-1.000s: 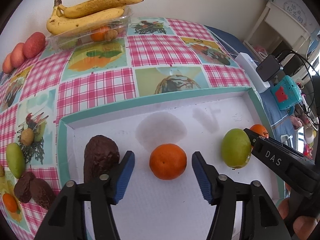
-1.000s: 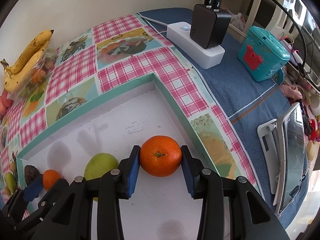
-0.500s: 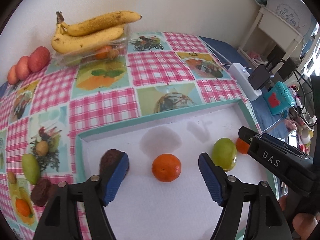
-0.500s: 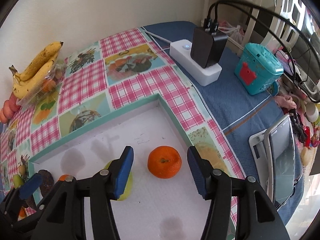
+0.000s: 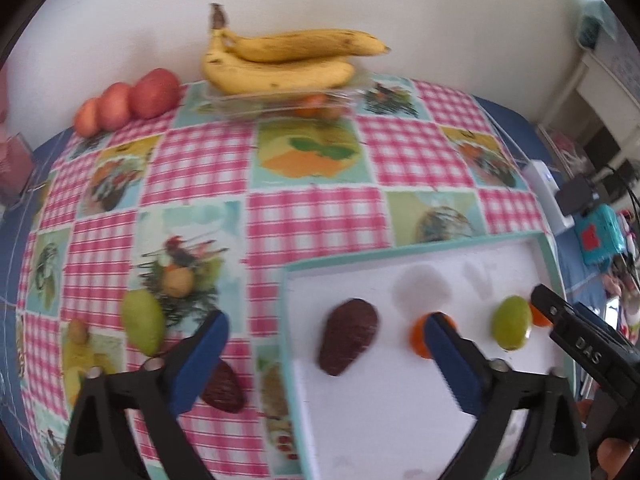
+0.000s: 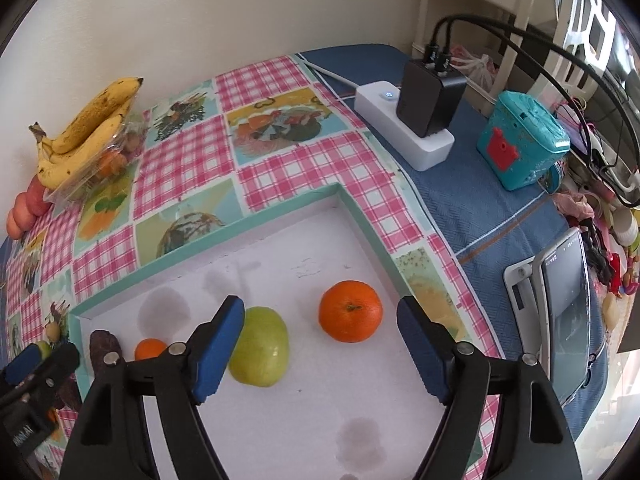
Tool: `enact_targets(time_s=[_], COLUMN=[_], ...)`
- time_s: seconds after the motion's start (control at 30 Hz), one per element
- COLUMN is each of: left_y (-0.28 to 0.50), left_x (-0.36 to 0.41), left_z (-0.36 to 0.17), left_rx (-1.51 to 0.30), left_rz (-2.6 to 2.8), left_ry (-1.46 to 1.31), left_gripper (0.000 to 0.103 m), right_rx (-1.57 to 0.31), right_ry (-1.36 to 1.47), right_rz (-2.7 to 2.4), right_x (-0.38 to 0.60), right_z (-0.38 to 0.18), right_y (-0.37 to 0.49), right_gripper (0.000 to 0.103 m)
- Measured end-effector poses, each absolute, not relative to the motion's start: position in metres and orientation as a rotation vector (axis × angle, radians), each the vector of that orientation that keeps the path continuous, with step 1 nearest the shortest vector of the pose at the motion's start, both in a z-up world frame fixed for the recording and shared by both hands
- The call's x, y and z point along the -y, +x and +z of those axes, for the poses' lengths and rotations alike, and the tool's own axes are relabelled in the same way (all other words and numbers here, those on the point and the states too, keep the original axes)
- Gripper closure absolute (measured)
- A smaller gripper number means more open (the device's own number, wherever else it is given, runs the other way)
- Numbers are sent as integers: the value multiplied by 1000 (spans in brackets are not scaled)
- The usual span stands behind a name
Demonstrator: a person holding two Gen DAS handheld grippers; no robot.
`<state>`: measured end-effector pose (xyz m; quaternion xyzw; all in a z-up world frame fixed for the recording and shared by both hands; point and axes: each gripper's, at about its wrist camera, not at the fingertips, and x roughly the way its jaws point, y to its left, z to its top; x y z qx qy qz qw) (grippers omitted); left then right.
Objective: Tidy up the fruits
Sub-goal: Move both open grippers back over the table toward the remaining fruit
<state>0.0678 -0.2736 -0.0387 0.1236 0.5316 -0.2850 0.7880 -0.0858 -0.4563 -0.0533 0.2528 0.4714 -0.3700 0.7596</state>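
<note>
Here, a checked tablecloth (image 5: 312, 216) under a white tray (image 6: 280, 420), wall behind.
From left: bananas (image 5: 280, 64), then the left gripper (image 5: 324, 356) gaping, empty, beside the avocado (image 5: 348, 336); the right gripper (image 6: 320, 344) wide, empty, over the green fruit (image 6: 262, 348) and orange (image 6: 350, 311).

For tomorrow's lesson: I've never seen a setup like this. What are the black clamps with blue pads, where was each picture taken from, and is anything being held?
No robot here: a person holds a clamp-like gripper in each hand, each carrying a wide-angle camera looking along its jaws. One picture comes from the left gripper, the other from the right gripper. Both stand open and hold nothing. In the white tray lie, in a row, a dark avocado, a small orange, a green fruit and a bigger orange. On the checked tablecloth wait another green fruit, bananas on a clear box, and red apples.
</note>
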Motion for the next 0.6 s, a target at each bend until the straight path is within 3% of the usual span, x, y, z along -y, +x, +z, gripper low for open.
enact_targets(time_s=[0.13, 0.6], left_y=[76, 100], left_x=[260, 198], left_z=[-36, -27], left_rx=[-1120, -1138], left_rz=[-578, -493], left_ry=[270, 240], left_gripper=[0, 0], right_rx=[-1012, -1027], right_ry=[545, 520], right_rz=[-797, -751], right_x=[449, 402], right_z=[-50, -38], right_y=[-82, -57], right_gripper=[14, 14])
